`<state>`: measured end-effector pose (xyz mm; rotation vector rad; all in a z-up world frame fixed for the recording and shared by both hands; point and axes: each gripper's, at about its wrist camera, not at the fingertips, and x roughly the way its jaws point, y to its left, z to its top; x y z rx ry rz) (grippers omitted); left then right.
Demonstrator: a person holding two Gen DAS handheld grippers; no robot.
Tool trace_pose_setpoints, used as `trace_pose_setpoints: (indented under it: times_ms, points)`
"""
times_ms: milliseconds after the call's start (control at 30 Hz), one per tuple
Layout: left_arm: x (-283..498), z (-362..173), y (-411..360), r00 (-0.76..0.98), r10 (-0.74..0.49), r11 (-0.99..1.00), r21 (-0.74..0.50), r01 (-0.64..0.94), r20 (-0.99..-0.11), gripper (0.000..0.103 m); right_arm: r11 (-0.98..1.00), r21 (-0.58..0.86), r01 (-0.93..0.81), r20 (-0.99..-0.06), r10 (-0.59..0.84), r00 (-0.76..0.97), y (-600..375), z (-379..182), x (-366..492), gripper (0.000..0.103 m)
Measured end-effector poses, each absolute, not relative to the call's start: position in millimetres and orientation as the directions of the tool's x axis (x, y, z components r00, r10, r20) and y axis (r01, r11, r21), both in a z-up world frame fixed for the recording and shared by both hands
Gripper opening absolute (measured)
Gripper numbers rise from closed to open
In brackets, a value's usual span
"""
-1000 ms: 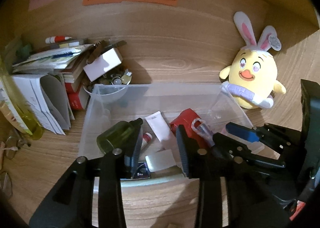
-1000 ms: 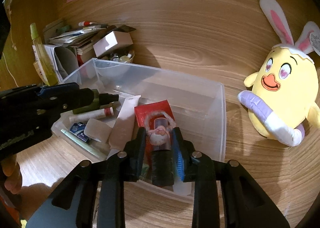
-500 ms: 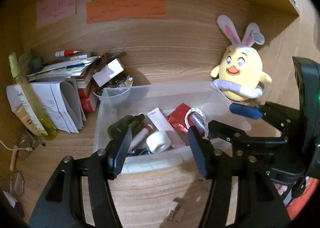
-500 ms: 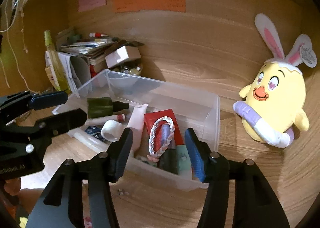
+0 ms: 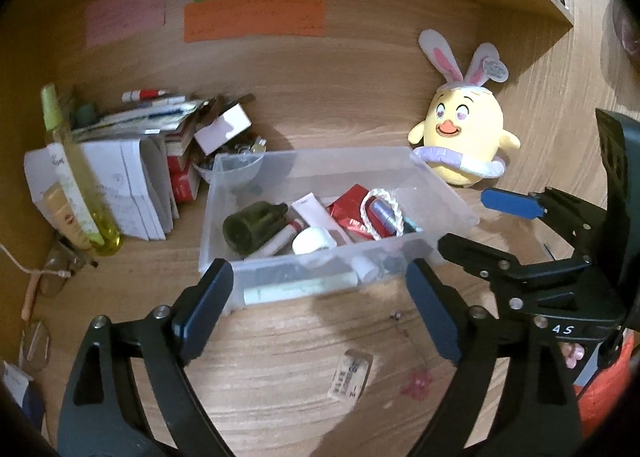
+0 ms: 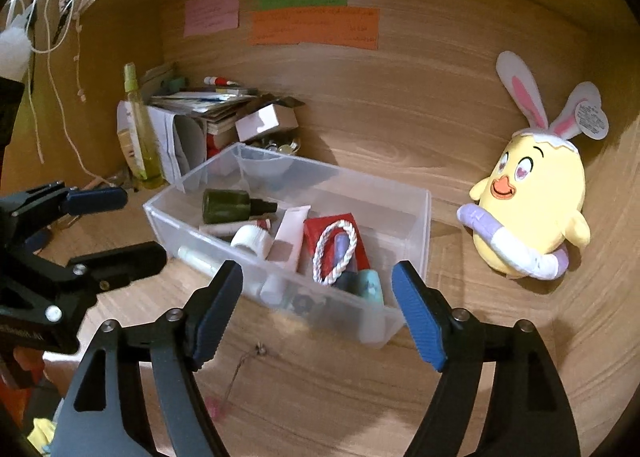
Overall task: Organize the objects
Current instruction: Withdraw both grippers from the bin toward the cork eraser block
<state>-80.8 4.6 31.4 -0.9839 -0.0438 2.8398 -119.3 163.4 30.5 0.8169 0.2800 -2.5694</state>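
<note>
Two grippers hang over a wooden desk with nothing between their fingers: the left gripper and the right gripper both have their jaws opening, standing wide apart just short of the clear plastic bin's near wall. At 2 o'clock from the bin sits a yellow plush chick with rabbit ears, apart from it. At 10 o'clock a stack of papers and books leans by a tall yellow-green bottle. Inside the bin lie the task's things: a dark green bottle toward 9 o'clock, a white tube in the middle, a red packet under a white rope ring, and a roll of white tape near the front wall.
</note>
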Motion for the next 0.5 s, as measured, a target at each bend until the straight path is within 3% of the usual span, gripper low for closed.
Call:
trace_pose_setpoints:
  times_ms: [500]
  points:
    - [-68.5, -18.2, -6.8, -0.676, 0.159, -0.987, -0.121, -0.103, -0.72, 0.088, -0.86, -0.046, 0.508, -0.673, -0.349, -0.652, 157.5, -10.0, -106.9, 0.075]
